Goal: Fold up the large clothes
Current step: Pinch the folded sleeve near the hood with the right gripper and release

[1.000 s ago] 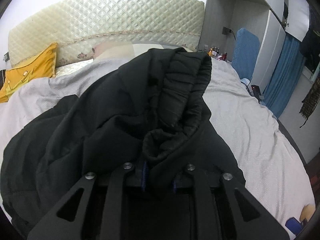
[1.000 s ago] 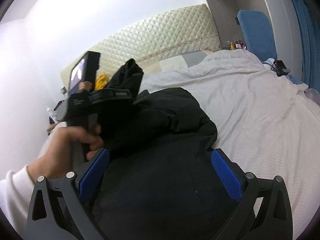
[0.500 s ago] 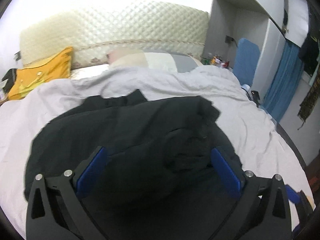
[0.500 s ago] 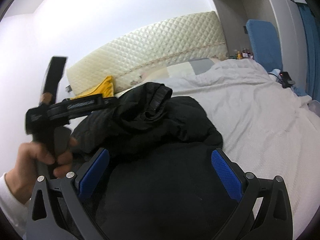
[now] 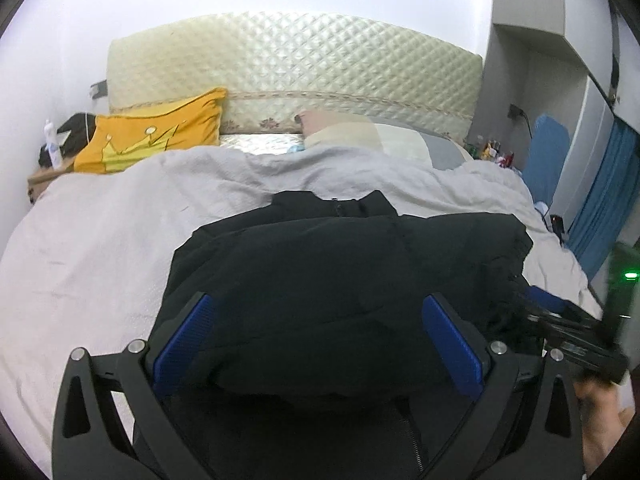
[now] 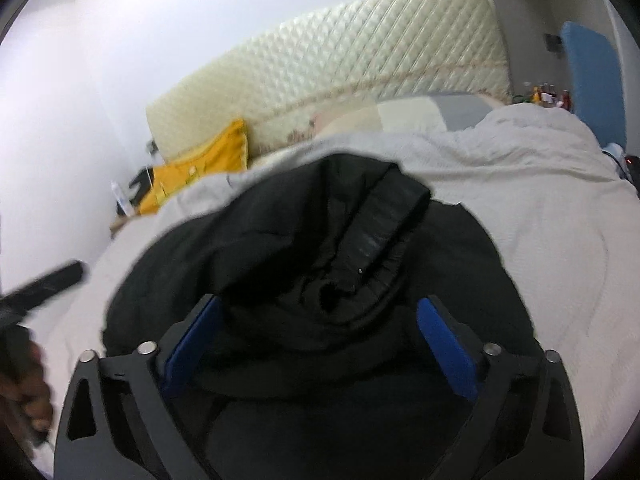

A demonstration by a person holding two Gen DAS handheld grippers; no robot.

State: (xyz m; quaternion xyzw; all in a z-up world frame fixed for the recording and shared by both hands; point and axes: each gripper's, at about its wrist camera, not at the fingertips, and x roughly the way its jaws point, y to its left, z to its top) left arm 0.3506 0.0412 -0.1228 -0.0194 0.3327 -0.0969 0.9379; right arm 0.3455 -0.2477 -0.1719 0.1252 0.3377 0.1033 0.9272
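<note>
A black padded jacket point(image 5: 340, 272) lies bunched on the light grey bed cover point(image 5: 100, 248). My left gripper point(image 5: 318, 340) hovers over its near part, open, with only the jacket below its blue pads point(image 5: 184, 344). In the right wrist view a ribbed cuff point(image 6: 376, 240) of the jacket point(image 6: 280, 248) lies folded over on top. My right gripper point(image 6: 320, 344) straddles that bunched fold and its jaws are closing, while the pads point(image 6: 448, 348) still stand apart from the cloth. The right gripper point(image 5: 572, 336) shows blurred at the right edge of the left wrist view.
A quilted cream headboard point(image 5: 300, 68) backs the bed, with a yellow pillow point(image 5: 152, 136) on the left. A nightstand with a bottle point(image 5: 52, 148) stands far left, a blue chair point(image 5: 546, 152) far right. A hand point(image 6: 28, 392) holds the blurred left gripper.
My left gripper let go of the raised cuff, opened wide and drew back. The cuff dropped onto the jacket. My right gripper moved over the cuff and its jaws narrowed a little.
</note>
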